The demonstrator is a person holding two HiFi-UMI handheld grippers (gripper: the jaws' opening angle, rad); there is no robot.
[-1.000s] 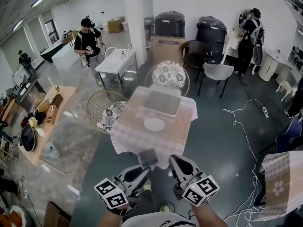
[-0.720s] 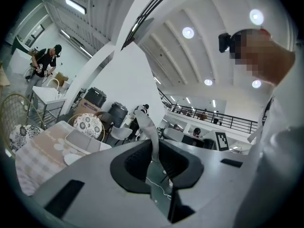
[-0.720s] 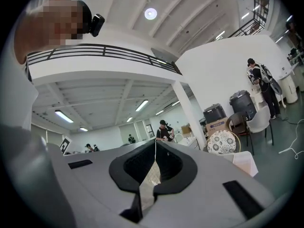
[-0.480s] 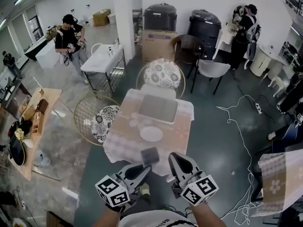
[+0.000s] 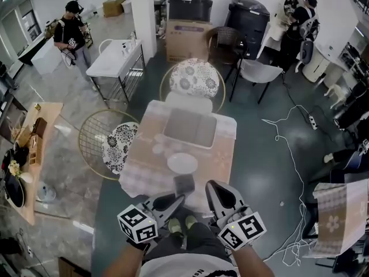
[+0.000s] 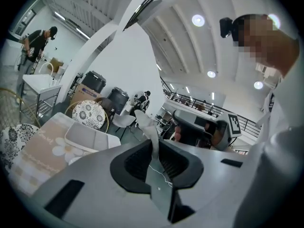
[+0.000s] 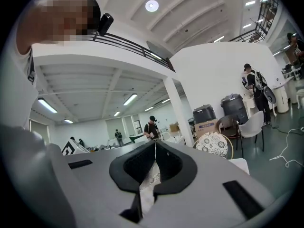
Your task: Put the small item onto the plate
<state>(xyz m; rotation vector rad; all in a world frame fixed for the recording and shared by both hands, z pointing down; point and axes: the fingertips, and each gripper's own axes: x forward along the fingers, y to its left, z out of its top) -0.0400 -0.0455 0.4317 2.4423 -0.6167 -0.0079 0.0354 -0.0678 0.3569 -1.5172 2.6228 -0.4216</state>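
Over the table's [image 5: 144, 178] near edge, head view: plate [image 5: 182, 163] now closer, left gripper [image 5: 180, 195] carrying the item [image 5: 184, 183] just short of it. Left gripper view: fingers [image 6: 130, 163] pinch the item. Right gripper view: right gripper's [image 7: 155, 145] fingers closed, empty.

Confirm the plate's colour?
Plain white. The plate shows best in the head view, on the table ahead of both grippers.

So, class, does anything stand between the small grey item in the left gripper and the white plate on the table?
Nothing visible does. The small grey item, clamped in the left gripper, is just short of the white plate in the head view, with only bare tablecloth between. The grey tray lies beyond the plate.
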